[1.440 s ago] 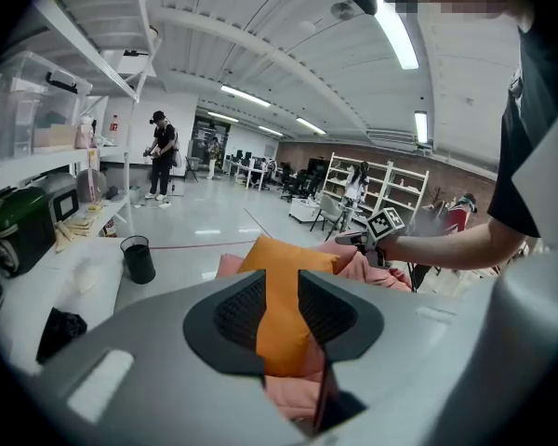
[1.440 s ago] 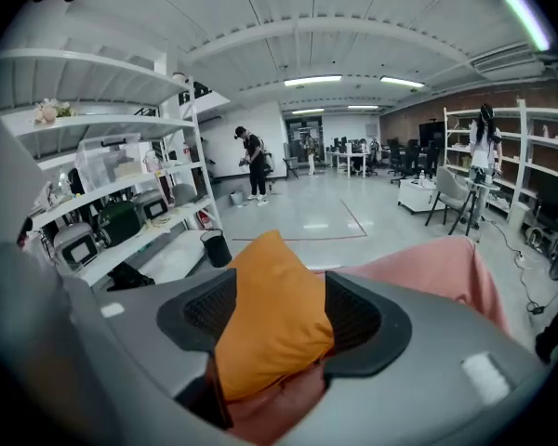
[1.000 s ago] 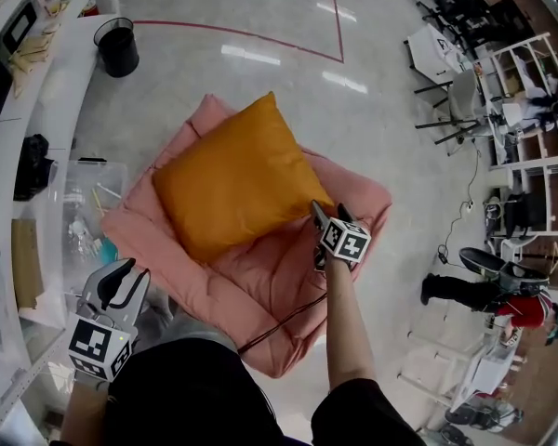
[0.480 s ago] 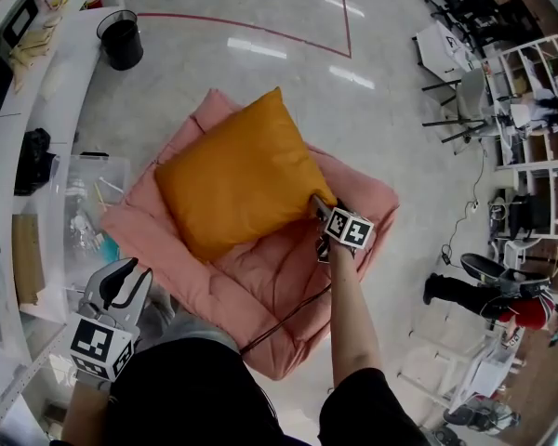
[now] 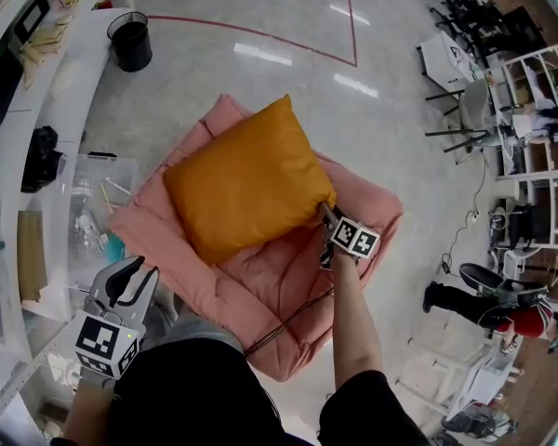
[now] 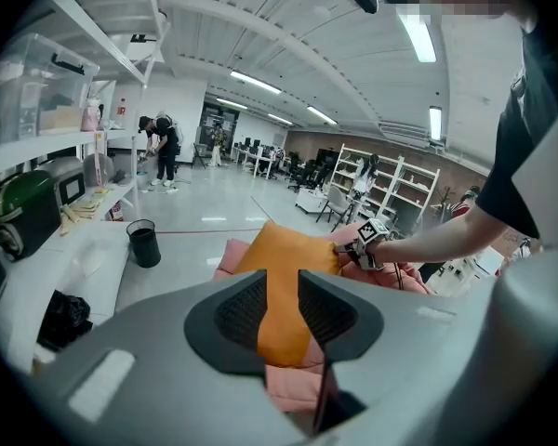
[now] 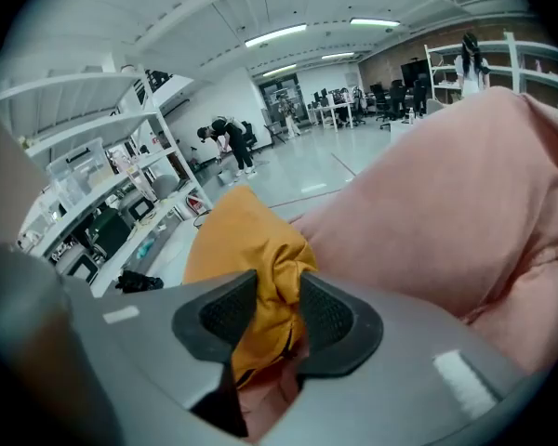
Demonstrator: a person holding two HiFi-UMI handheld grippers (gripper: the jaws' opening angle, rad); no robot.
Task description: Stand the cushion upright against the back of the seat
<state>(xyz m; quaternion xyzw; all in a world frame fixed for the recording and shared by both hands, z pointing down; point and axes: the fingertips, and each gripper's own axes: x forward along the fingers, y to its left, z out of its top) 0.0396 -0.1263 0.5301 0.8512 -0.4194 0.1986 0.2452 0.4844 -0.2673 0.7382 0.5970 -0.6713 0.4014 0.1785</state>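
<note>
My right gripper (image 5: 327, 214) was closing on the corner of the cushion (image 5: 246, 189), which lay flat mid-frame on the seat (image 5: 260, 277). A thin fabric pinch could slip on lifting. Left gripper (image 5: 130, 282) at lower left had its jaws apart, empty.

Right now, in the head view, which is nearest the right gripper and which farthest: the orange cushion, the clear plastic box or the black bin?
1. orange cushion: its corner is between the right gripper's closing jaws.
2. clear plastic box: beside the pink seat, on the left.
3. black bin: on the floor, far upper left.
</note>
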